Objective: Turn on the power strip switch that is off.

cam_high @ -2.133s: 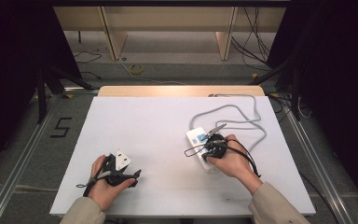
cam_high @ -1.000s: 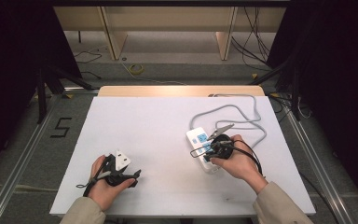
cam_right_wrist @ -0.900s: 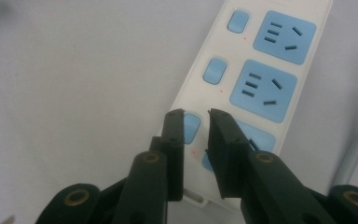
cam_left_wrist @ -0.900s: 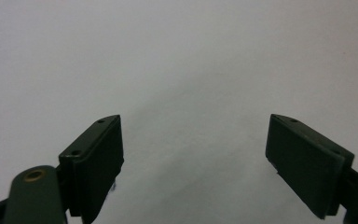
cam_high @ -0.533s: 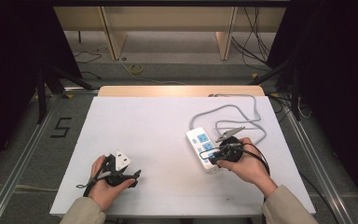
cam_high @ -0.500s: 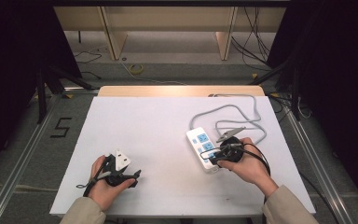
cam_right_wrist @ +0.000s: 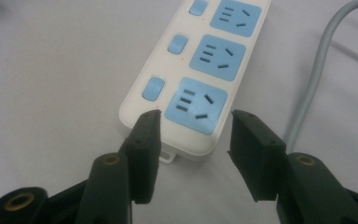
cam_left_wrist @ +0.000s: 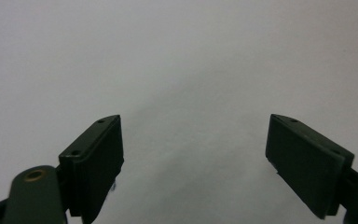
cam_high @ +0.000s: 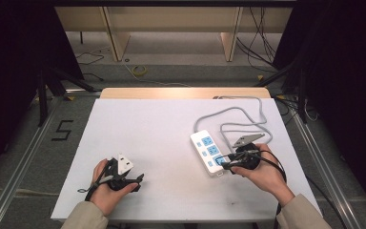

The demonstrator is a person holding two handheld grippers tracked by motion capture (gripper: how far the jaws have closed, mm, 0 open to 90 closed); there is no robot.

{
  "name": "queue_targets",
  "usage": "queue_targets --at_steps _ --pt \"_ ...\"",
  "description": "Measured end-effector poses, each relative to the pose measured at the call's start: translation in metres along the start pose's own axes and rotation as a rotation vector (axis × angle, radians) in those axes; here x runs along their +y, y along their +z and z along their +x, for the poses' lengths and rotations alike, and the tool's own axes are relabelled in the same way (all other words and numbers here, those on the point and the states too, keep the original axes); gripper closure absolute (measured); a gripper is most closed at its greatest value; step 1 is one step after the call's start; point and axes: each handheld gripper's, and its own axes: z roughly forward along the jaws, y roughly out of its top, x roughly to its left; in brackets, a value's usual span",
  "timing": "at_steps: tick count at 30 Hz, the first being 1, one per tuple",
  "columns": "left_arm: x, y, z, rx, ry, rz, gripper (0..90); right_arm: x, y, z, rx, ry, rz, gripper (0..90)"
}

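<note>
A white power strip (cam_high: 208,152) with three blue sockets and blue switches lies right of the table's middle; its grey cable (cam_high: 238,114) loops behind it. In the right gripper view the strip (cam_right_wrist: 200,79) lies just ahead, its near end between and slightly beyond the jaws. My right gripper (cam_high: 228,163) (cam_right_wrist: 193,140) is open at that near end, with nothing between its jaws. My left gripper (cam_high: 136,180) (cam_left_wrist: 193,149) rests at the front left of the table, open wide over bare white surface.
The white table top (cam_high: 147,129) has a wooden strip along its far edge (cam_high: 181,92). A floor marking "5" (cam_high: 63,130) lies left of the table, and metal rails run along both sides. Shelving and loose cables stand beyond the far edge.
My right gripper has pulled back toward the front right, from over the strip's middle to its near end. The left gripper has stayed still.
</note>
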Motion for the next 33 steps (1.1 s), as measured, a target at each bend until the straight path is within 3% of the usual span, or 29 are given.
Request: queue_targets --at_steps 14,33 --pt "0.000 0.000 0.000 0.001 -0.001 0.000 19.0 -0.024 -0.007 -0.007 -0.003 0.020 -0.040 47.5" --pt "-0.001 0.002 0.002 0.001 -0.005 0.004 18.8 -0.040 -0.011 -0.004 -0.004 0.030 -0.093 43.6"
